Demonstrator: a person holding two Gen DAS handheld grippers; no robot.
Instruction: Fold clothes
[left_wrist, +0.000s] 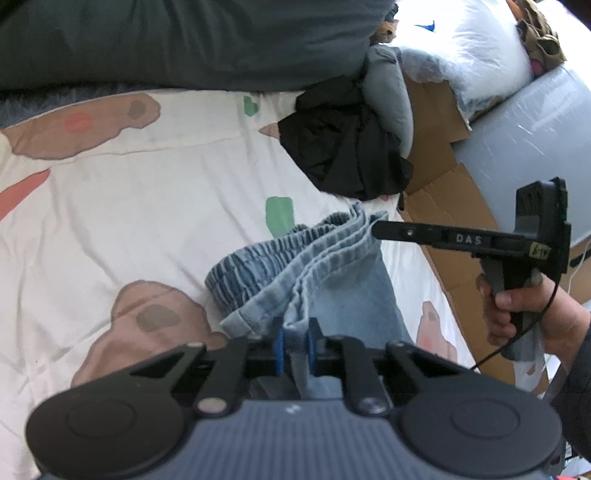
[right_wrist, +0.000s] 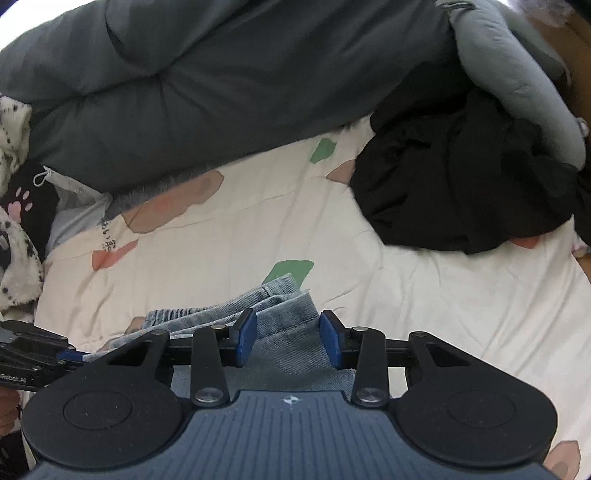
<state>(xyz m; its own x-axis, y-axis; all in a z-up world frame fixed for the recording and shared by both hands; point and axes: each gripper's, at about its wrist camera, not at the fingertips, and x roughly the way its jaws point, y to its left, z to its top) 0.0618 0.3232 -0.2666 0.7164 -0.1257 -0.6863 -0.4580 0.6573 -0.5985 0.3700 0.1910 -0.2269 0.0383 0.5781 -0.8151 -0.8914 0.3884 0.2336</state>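
Faded denim jeans (left_wrist: 332, 273) with ribbed elastic waistband, smooth matt cotton bedsheet (left_wrist: 147, 192), matt black plastic left claw (left_wrist: 295, 341) with blue rubbery pads (left_wrist: 280, 345).

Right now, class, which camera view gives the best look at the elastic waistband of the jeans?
The left wrist view: the gathered waistband of the jeans lies open ahead of the left gripper, whose jaws pinch the denim. The right wrist view shows only a small ribbed strip beside the right gripper.

Two garments: jeans (left_wrist: 325, 266); black heap (left_wrist: 347, 147), seemingly.
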